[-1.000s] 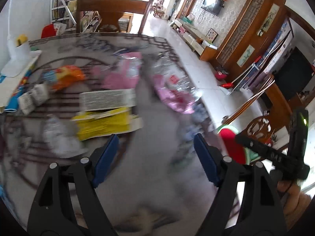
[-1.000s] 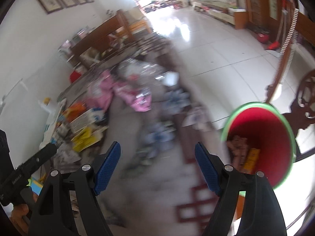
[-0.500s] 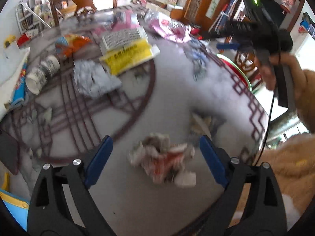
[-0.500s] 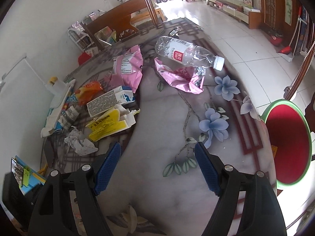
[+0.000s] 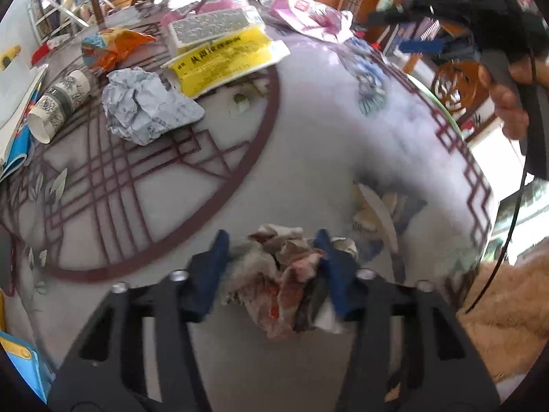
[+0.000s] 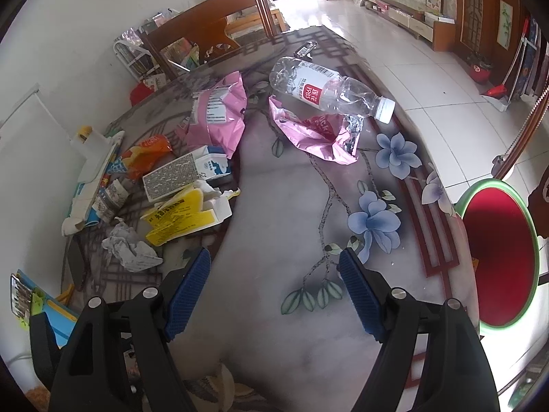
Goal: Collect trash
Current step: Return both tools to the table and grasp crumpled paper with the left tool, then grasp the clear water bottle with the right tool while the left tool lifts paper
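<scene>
The left gripper [image 5: 272, 264] has just been closing, and its blue pads now press on both sides of a crumpled paper wad [image 5: 274, 274], stained red and brown, that lies on the tabletop [image 5: 308, 158] near its close edge. I judge this wad very light and soft; it will squash, not slip, so a grip across its thick middle is good, because loose flaps at the edges could tear away. The right gripper [image 6: 274, 295] hangs wide open over bare tabletop with nothing in it. The red bin [image 6: 497, 257] stands just beside the tabletop edge.
</scene>
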A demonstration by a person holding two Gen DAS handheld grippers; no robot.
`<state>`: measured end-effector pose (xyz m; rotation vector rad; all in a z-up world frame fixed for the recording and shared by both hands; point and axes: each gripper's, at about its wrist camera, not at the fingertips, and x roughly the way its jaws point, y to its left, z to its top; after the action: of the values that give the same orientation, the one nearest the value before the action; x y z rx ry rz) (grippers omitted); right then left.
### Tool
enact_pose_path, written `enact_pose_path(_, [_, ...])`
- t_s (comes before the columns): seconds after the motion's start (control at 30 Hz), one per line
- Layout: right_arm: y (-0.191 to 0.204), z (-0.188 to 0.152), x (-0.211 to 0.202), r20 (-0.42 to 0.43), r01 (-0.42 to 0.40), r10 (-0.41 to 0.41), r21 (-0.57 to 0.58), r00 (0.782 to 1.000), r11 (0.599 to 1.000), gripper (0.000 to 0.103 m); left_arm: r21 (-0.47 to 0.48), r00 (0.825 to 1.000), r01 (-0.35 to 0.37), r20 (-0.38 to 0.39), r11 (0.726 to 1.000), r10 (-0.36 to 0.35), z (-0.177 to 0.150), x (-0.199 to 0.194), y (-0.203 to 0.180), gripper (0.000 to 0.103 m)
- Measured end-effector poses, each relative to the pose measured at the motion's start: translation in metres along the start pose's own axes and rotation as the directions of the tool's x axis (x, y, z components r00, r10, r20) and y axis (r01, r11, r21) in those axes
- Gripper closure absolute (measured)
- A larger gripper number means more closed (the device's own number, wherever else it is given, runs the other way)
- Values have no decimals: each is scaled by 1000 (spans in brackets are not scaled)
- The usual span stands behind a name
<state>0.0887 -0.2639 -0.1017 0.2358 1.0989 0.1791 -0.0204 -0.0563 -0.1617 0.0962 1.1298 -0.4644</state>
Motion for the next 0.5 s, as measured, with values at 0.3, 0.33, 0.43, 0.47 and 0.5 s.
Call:
enact_pose_path(0.3, [-14,59,3,94,109,-99,-107,991,988,29,-252,992,41,123,967,-10,31,-18,35,96])
enact_pose_path(0.33, [-19,70,4,101,106,-97,-91,990,990,29,-267,992,45,129,963,-11,33,-19,36,96])
enact_pose_path(0.43, [-29,114,16,132,165,-149,-121,980,979,29,-294,991,58,131,954,-19,38,-17,39,96])
enact_pose_path(0.47, [-31,124,22,130,176,-159,-140,979,974,29,-300,992,57,126,952,-20,38,-16,39,96])
enact_pose_path(0.5, [-33,138,33,114,185,-168,-158,979,970,29,-307,993,57,120,950,-21,38,-13,40,96])
